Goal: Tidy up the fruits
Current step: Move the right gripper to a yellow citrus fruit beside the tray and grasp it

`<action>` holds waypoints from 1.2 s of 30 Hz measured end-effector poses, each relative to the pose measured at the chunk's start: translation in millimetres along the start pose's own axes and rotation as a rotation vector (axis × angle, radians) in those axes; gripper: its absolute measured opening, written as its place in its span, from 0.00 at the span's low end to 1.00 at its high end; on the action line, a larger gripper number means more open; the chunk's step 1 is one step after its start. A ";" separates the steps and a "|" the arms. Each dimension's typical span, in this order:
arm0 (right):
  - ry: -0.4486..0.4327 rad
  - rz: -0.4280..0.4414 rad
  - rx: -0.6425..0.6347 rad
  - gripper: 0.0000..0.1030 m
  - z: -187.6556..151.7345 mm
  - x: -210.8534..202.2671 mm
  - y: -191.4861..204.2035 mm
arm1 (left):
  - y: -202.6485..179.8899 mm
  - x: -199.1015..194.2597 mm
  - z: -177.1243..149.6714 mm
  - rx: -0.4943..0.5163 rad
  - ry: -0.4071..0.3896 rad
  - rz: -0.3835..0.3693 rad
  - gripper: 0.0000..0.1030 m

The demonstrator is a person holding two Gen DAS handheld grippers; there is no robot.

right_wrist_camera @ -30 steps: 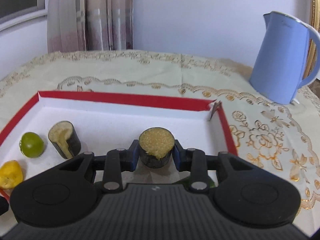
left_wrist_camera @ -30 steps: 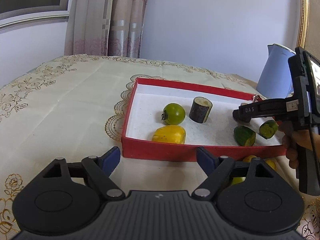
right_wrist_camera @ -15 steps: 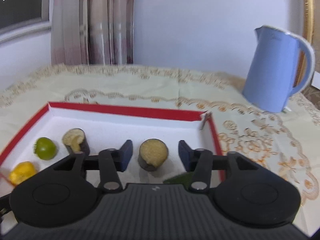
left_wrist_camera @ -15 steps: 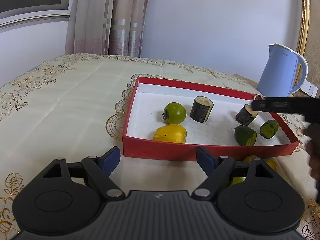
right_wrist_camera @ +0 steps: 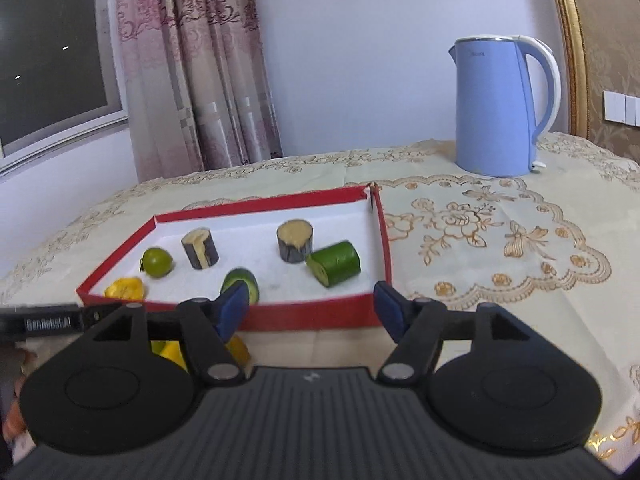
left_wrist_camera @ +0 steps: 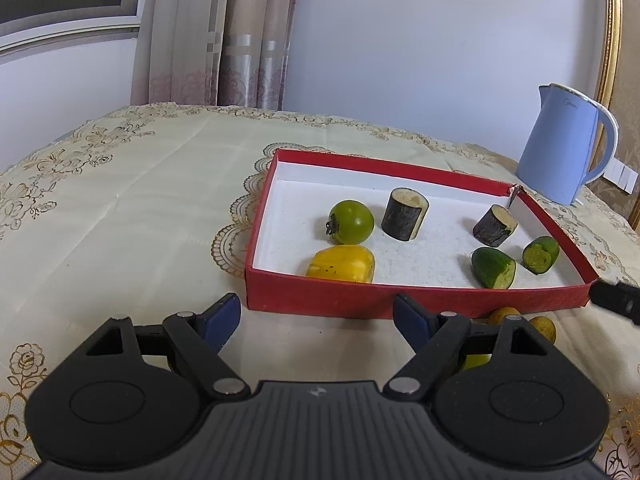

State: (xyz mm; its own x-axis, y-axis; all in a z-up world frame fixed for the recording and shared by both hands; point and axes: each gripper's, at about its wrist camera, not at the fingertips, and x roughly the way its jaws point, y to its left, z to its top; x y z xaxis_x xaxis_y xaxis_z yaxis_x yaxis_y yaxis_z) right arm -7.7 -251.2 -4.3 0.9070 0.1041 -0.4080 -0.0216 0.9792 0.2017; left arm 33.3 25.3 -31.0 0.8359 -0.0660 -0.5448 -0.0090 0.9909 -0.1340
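Holding six cut pieces, the shallow red cardboard tray (left_wrist_camera: 420,298) sits beyond both tongs: left tongs (left_wrist_camera: 316,316) wide, empty; right tongs (right_wrist_camera: 310,306) opening, empty. Only the right view shows a hand (right_wrist_camera: 14,420).

A room in a home, most likely a dining or living room. Cream tablecloth (left_wrist_camera: 120,208) with gold floral embroidery and scalloped lace edging, spread over a table across the middle of both views. Pink patterned curtain (right_wrist_camera: 200,80) with a silver band, hanging in the upper left beside a dark window (right_wrist_camera: 48,48) in a white frame. Pale blue electric kettle (right_wrist_camera: 496,108) standing on the cloth at the upper right. Plain white wall behind. Gold-trimmed frame edge (right_wrist_camera: 568,40) and a row of white wall switches (right_wrist_camera: 624,108) on patterned wallpaper at the far right.
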 end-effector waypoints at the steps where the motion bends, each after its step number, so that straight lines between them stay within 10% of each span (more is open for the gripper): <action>1: 0.006 0.000 -0.011 0.65 -3.4 0.9 -0.3 | 0.2 -0.4 -0.2 0.001 0.000 0.001 0.81; 36: 0.183 0.155 -0.216 0.52 -13.8 32.1 47.9 | -1.2 0.3 -0.4 0.001 0.001 -0.034 0.86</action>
State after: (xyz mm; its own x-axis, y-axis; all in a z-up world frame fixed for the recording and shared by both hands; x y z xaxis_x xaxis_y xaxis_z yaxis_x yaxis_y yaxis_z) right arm 14.6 -198.5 -20.0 0.7959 0.2650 -0.5443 -0.2598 0.9616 0.0883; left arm 33.4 24.0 -31.3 0.8353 -0.0997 -0.5406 0.0197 0.9882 -0.1518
